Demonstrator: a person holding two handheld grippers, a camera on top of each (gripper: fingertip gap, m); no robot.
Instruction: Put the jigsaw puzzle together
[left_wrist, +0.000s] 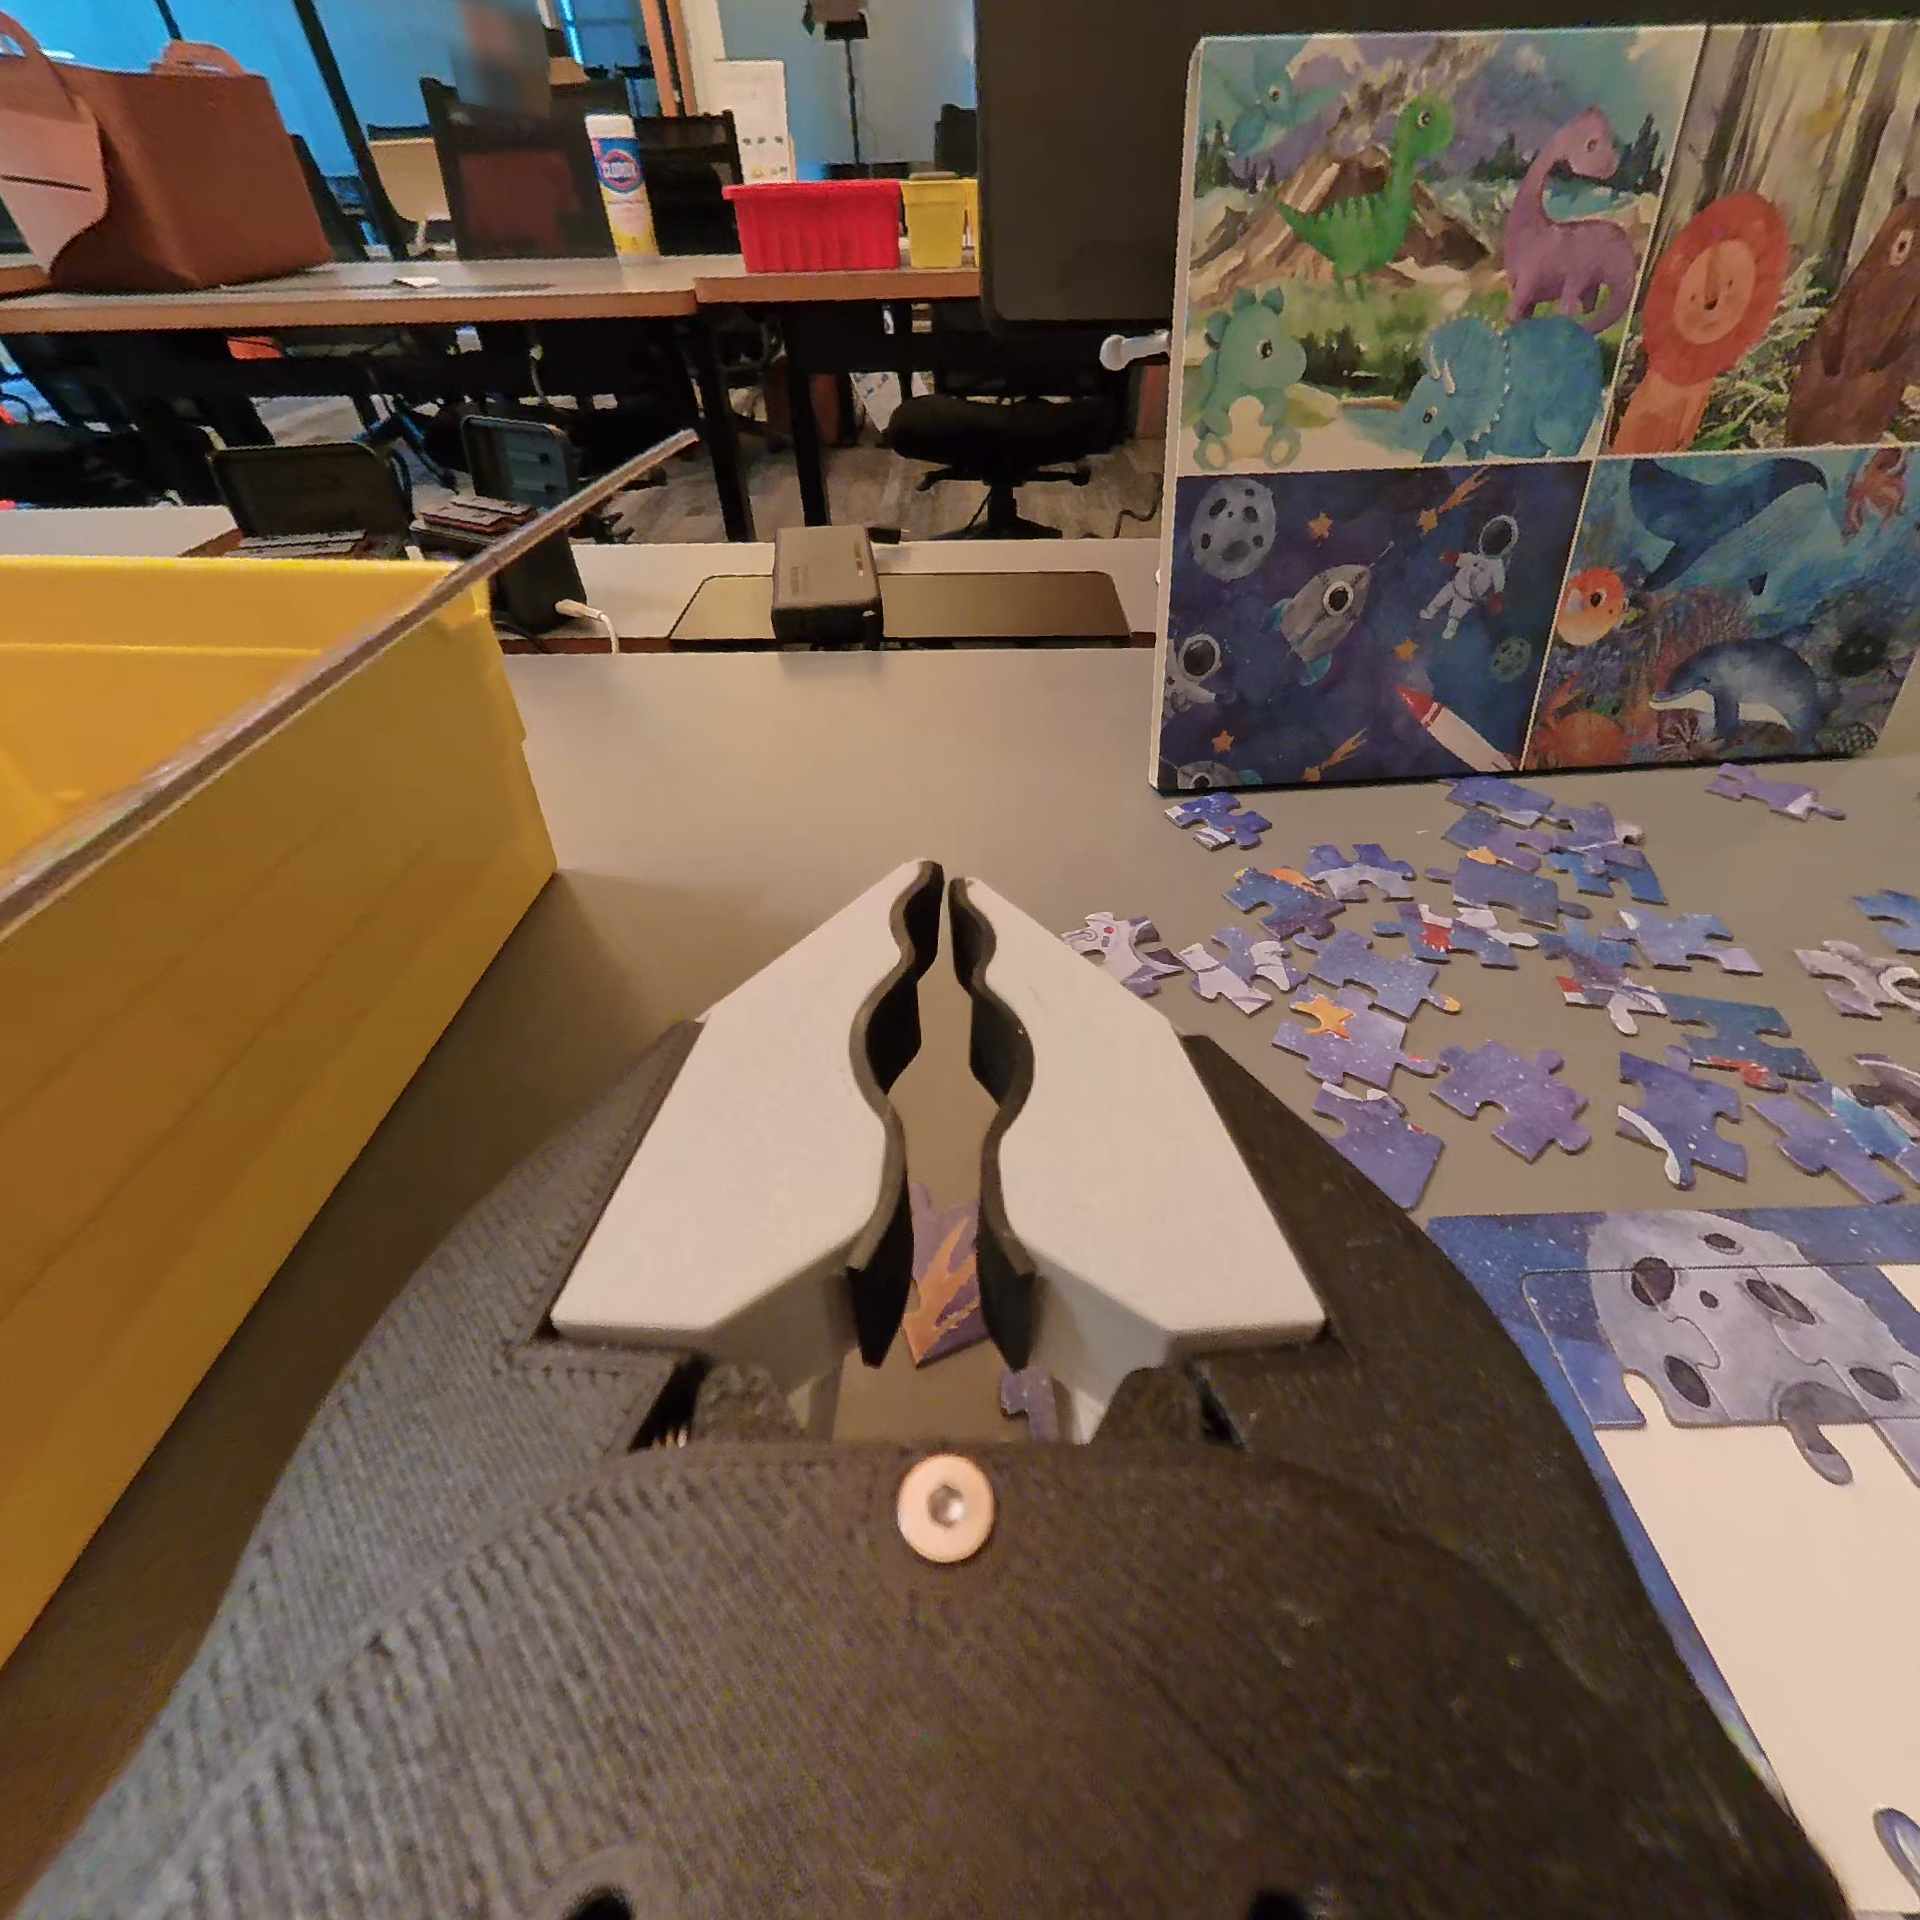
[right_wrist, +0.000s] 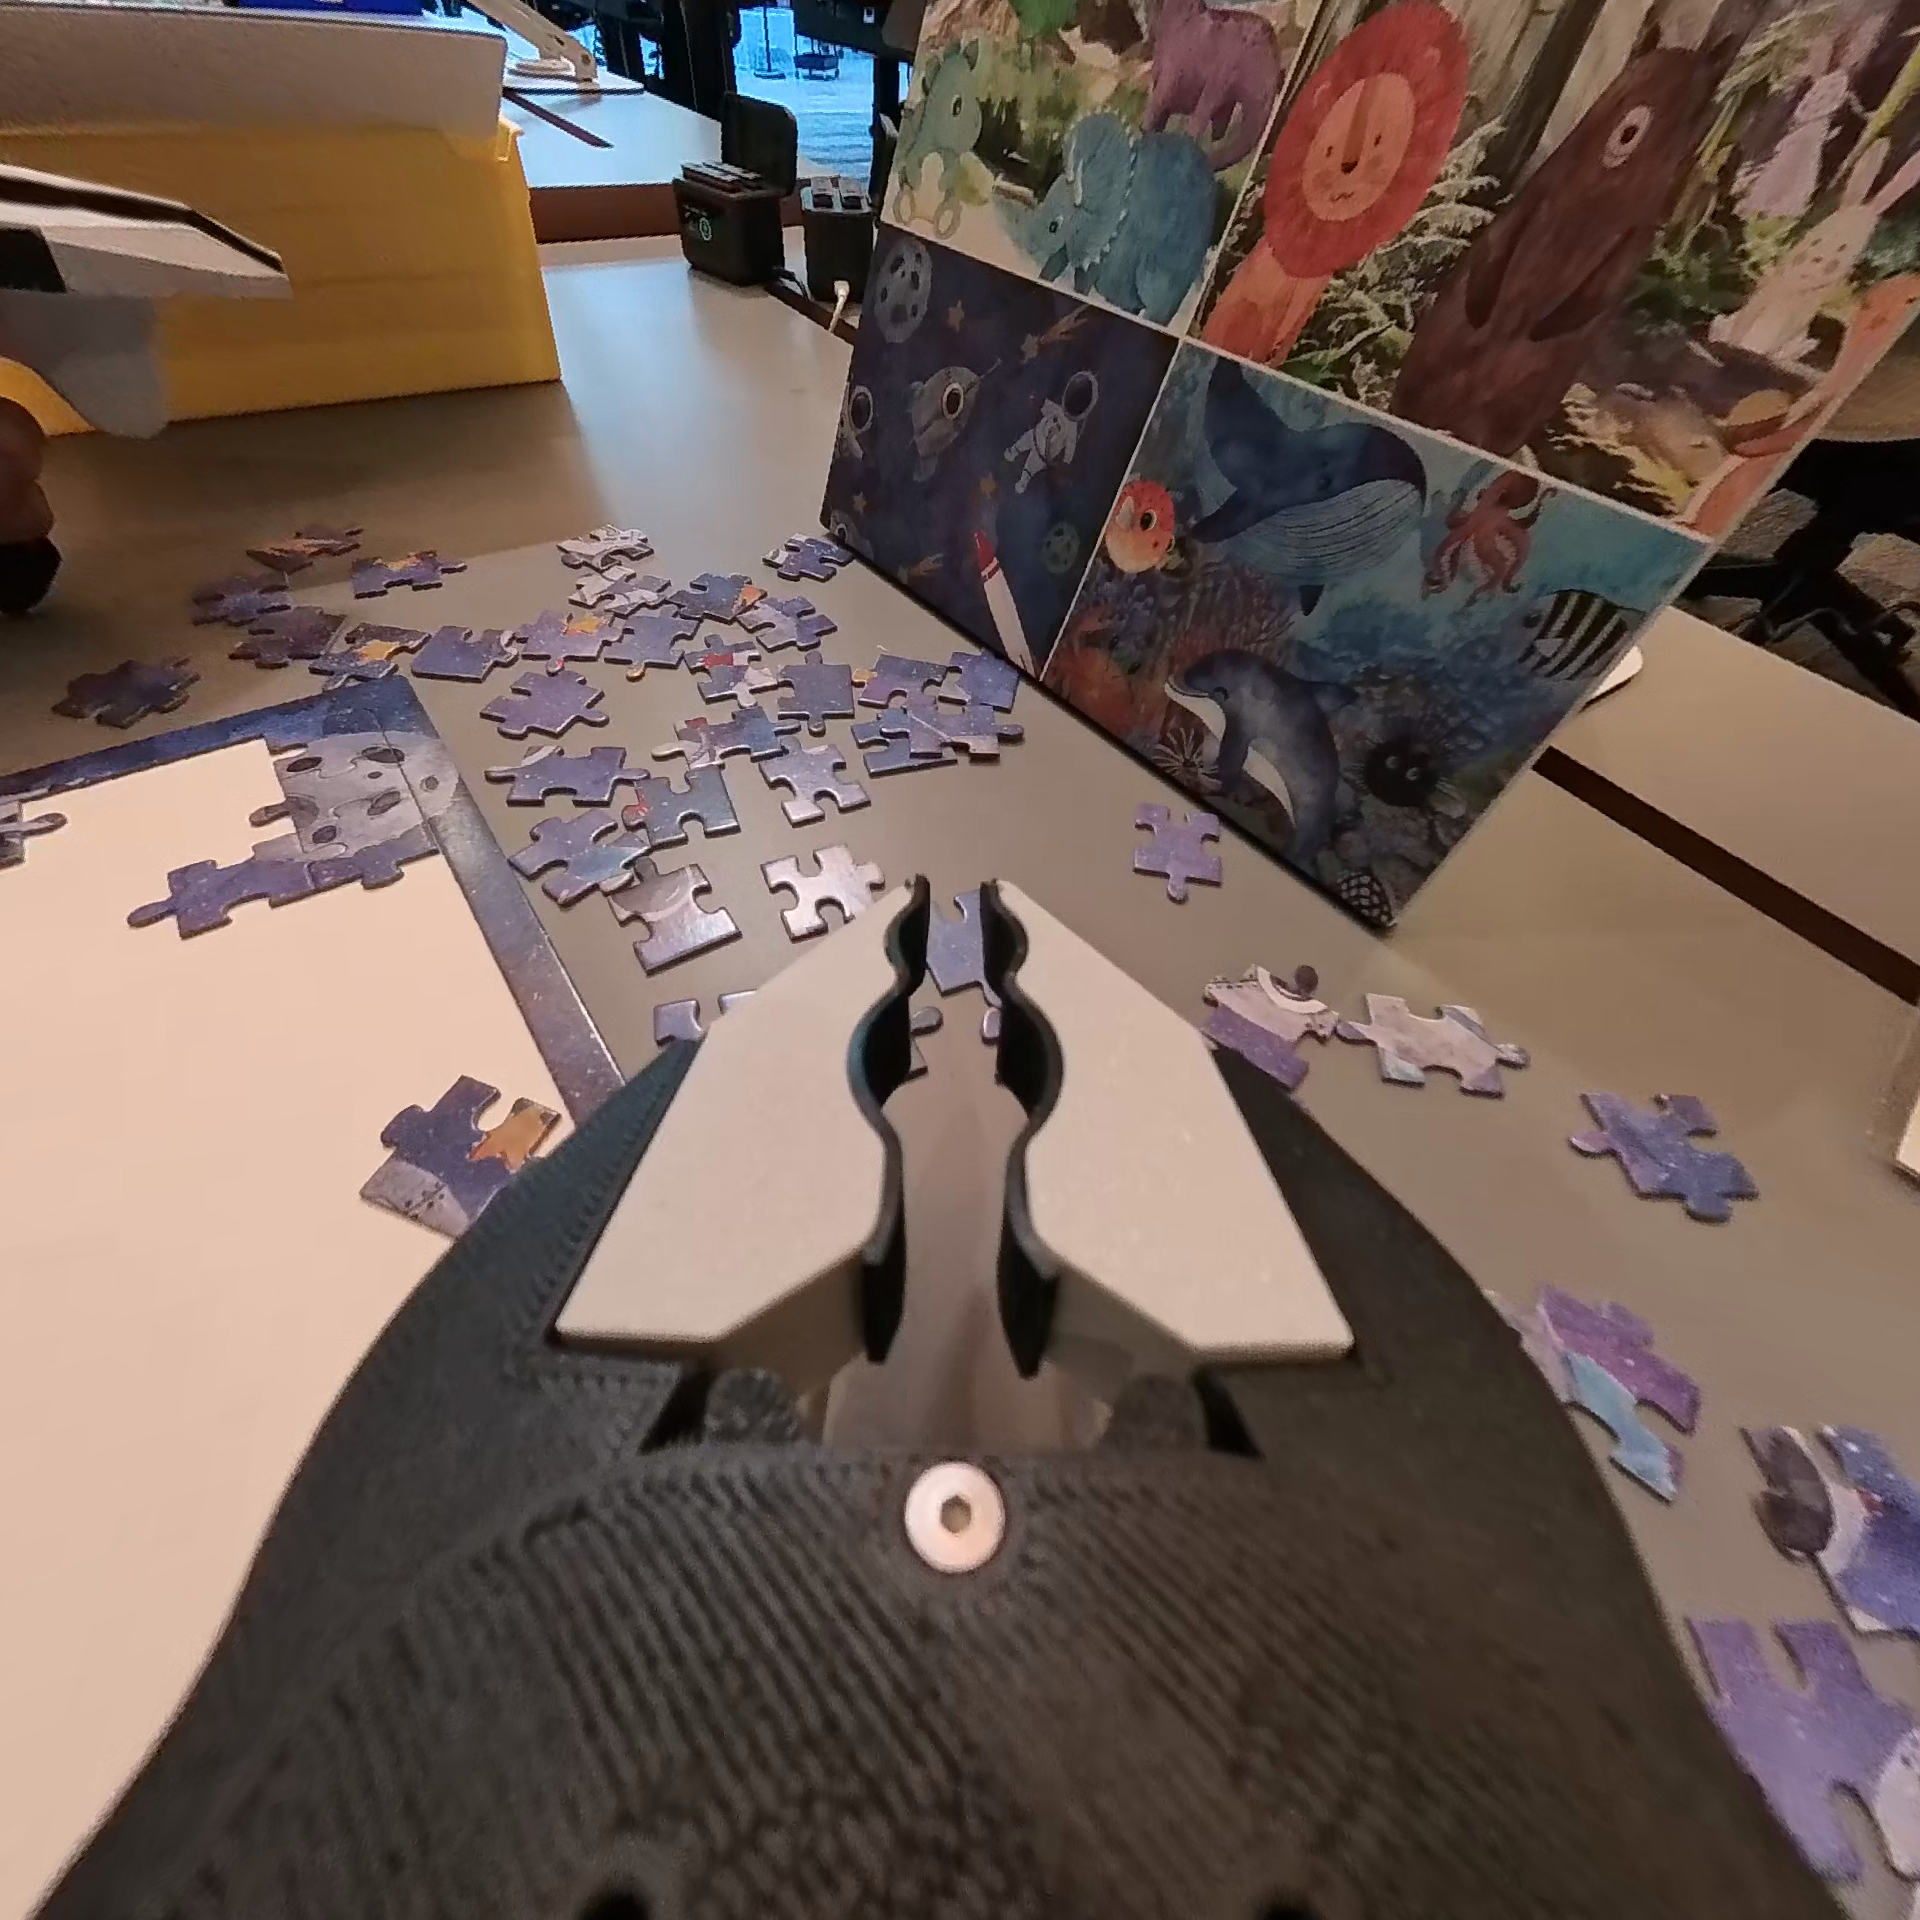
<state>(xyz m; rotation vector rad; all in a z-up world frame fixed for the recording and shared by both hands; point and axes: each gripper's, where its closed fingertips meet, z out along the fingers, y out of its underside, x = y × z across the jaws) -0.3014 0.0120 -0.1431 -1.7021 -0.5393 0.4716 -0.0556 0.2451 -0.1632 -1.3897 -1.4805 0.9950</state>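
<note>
The left claw (left_wrist: 945, 883) hung with its tips together and bare over the grey tabletop (left_wrist: 831, 769), just beside the yellow bin (left_wrist: 260, 935). The right claw (right_wrist: 954, 894) stood slightly parted above a blue puzzle piece (right_wrist: 951, 951) lying flat among loose pieces (right_wrist: 727, 707), between the puzzle tray (right_wrist: 499, 883) and the upright picture box (right_wrist: 1299, 520); I cannot tell whether its pads touched that piece.

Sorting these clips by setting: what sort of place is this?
Probably an open-plan office or lab: rows of long brown-topped desks, a black swivel office chair, and a grey worktable strewn with blue cardboard jigsaw pieces.
</note>
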